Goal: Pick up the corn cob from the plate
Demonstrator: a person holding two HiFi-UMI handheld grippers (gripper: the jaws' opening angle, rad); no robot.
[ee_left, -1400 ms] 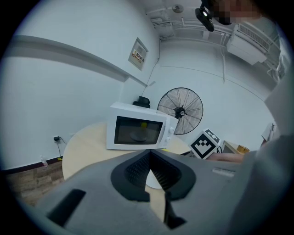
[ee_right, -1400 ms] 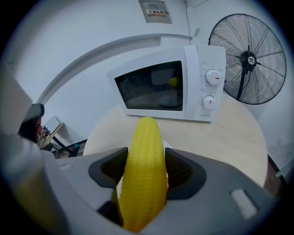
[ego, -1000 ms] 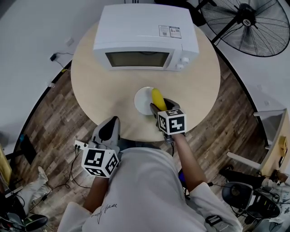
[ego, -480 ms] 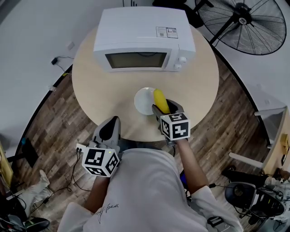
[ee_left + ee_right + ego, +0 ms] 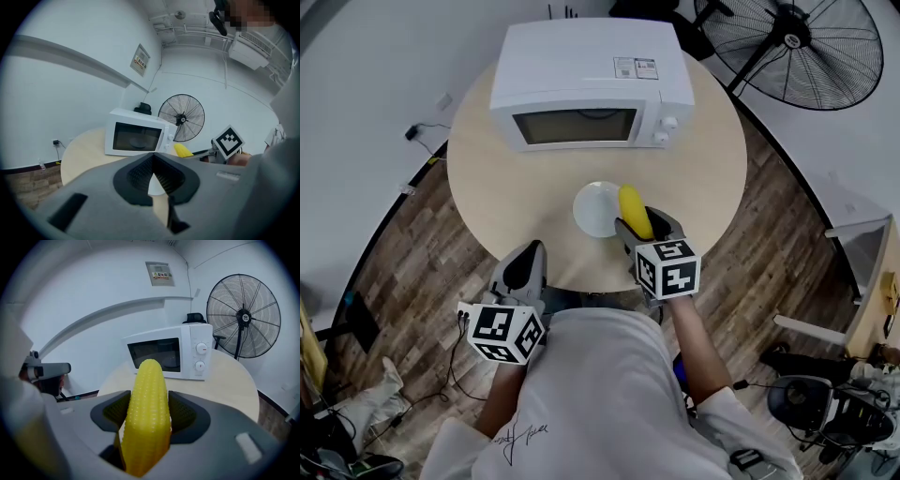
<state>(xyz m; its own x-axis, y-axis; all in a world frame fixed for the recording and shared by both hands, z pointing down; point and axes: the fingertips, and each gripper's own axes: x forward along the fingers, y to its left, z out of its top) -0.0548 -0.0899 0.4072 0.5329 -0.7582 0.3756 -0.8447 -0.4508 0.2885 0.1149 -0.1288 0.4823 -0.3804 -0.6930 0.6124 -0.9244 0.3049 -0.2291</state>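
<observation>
While the dark ribbed pads (image 5: 180, 414) of your right gripper (image 5: 149, 412) press on both flanks of the yellow, kernelled corn cob (image 5: 149, 380), the grasp reads as made. The jaws are closed onto the cob about as far as its girth allows. The cob runs lengthwise between them, its blunt tip poking out ahead toward the white box-shaped microwave oven (image 5: 586, 80).

Position, head view: the cob sits over the right edge of the small round white plate (image 5: 592, 208), on the near half of the round pale-wood table (image 5: 506, 187). The left gripper view suggests the cob is raised off the plate. I cannot tell how far, or whether its rear end is touching the rim.

Left gripper (image 5: 152, 176): jaws together, nothing between them. You hold it low at the table's near edge, well apart from the plate, with no part in this step.

Step in hand, judged: pick-up, grip secured, lift under way or about to be.

Next move, judged: raise the right gripper straight up until the cob is plainly clear of the plate. Keep the squeeze even, since the cob is smooth and tapered and could slide forward out of the pads. The microwave ahead and the black standing fan (image 5: 797, 47) beyond the table are well clear.
</observation>
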